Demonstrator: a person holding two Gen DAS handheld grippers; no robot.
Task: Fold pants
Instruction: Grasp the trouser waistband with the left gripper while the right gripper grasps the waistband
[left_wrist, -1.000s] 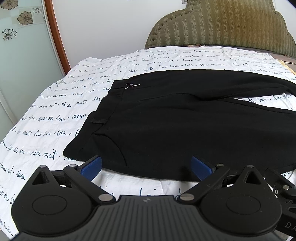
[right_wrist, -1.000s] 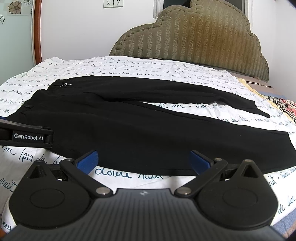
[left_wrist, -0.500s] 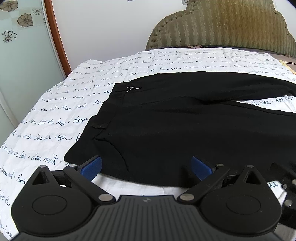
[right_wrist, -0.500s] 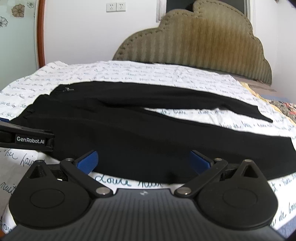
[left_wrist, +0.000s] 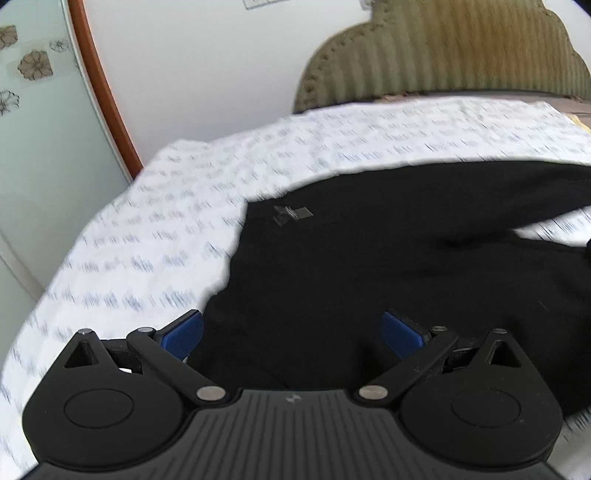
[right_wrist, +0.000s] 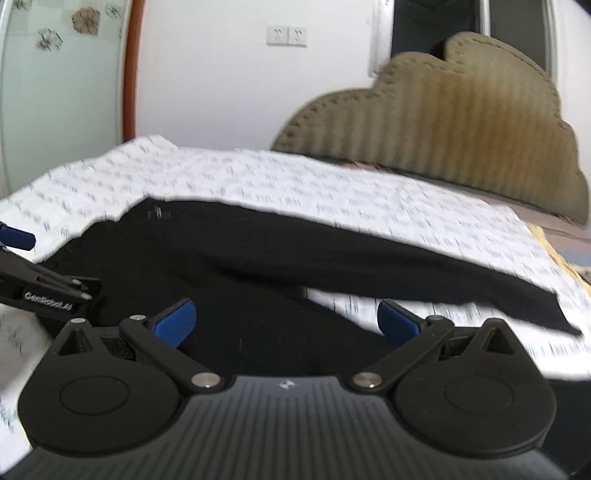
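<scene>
Black pants (left_wrist: 388, 266) lie flat on a bed, waist to the left with a small metal clasp (left_wrist: 291, 214), two legs running right. In the right wrist view the pants (right_wrist: 258, 266) show both legs, the far leg ending at a hem (right_wrist: 554, 314). My left gripper (left_wrist: 291, 332) is open, its blue pads over the waist part of the pants near the near edge. My right gripper (right_wrist: 286, 321) is open over the near leg. The left gripper's body (right_wrist: 48, 288) shows at the left of the right wrist view. Both views are blurred.
The bed has a white sheet with dark script print (left_wrist: 177, 229). An olive padded headboard (right_wrist: 461, 122) stands at the far side. A white wall with sockets (right_wrist: 286, 36) and a wood-framed glass door (left_wrist: 44, 129) are at the left.
Both grippers have moved forward and lower over the pants; the fabric now fills the space between the pads. Both stay open. The pants have not moved.
</scene>
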